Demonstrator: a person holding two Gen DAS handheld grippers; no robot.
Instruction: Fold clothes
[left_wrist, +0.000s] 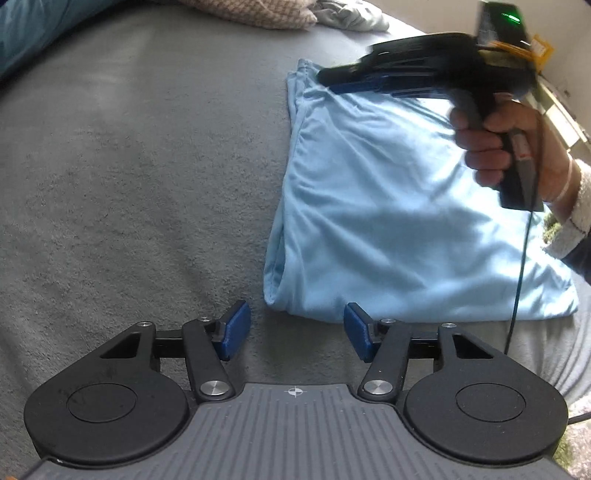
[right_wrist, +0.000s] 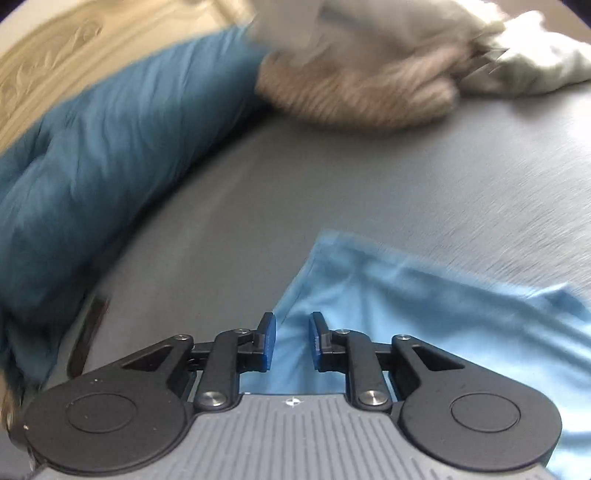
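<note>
No legible writing in either view.

Left wrist view: left tool (left_wrist: 293, 330) stands half open, holding nothing, at the near corner of the folded light-blue garment (left_wrist: 399, 221), which lies on the grey bed cover (left_wrist: 129, 184). Only here: a hand (left_wrist: 495, 147) holding the right tool (left_wrist: 332, 79) above the garment's far edge.

Right wrist view: right tool (right_wrist: 291, 341) narrowly open, nothing gripped, over the garment's corner. Only here: teal duvet (right_wrist: 92, 166). Blurred clothes pile (right_wrist: 369, 85) at the far edge.

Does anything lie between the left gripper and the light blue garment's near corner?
Nothing visible does. Only bare grey blanket lies between the open left gripper and the near corner of the light blue garment.
</note>
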